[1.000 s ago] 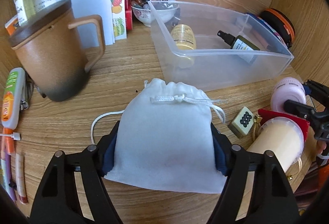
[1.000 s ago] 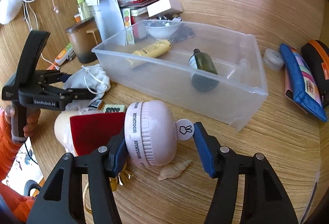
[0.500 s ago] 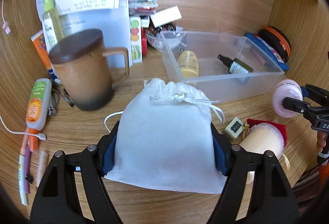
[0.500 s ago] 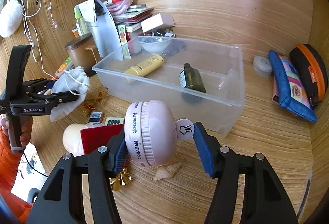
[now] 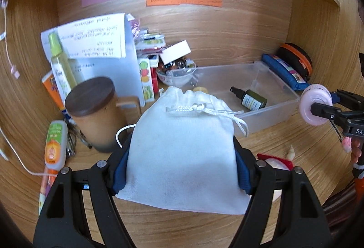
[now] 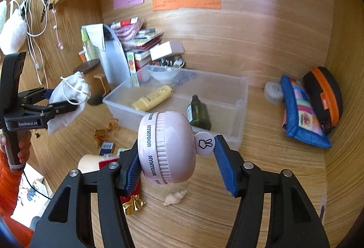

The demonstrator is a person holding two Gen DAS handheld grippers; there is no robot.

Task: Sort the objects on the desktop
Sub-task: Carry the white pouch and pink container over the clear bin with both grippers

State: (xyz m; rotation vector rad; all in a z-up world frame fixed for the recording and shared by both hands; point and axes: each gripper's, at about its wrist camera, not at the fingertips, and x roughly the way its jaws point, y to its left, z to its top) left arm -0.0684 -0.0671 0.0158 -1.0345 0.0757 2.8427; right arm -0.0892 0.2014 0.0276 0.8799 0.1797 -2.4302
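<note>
My left gripper (image 5: 182,168) is shut on a white drawstring pouch (image 5: 184,148) and holds it in the air above the desk; it also shows in the right wrist view (image 6: 68,100). My right gripper (image 6: 179,170) is shut on a round pink HYNTOOR device (image 6: 168,148), held above the desk; it also shows in the left wrist view (image 5: 315,108). A clear plastic bin (image 6: 236,111) behind them holds a yellow bottle (image 6: 152,98) and a dark green spray bottle (image 6: 199,112).
A brown lidded mug (image 5: 95,111) stands left of the bin. A seashell (image 6: 175,198), a gold bow (image 6: 133,203), a red card (image 5: 275,158) and a cream cup (image 6: 91,162) lie on the desk. A blue pouch (image 6: 300,109) and an orange-black case (image 6: 325,93) sit at right.
Both grippers have risen well above the desk with their objects, the pouch lifted off the surface. The views now take in the back wall with its sticky notes.
</note>
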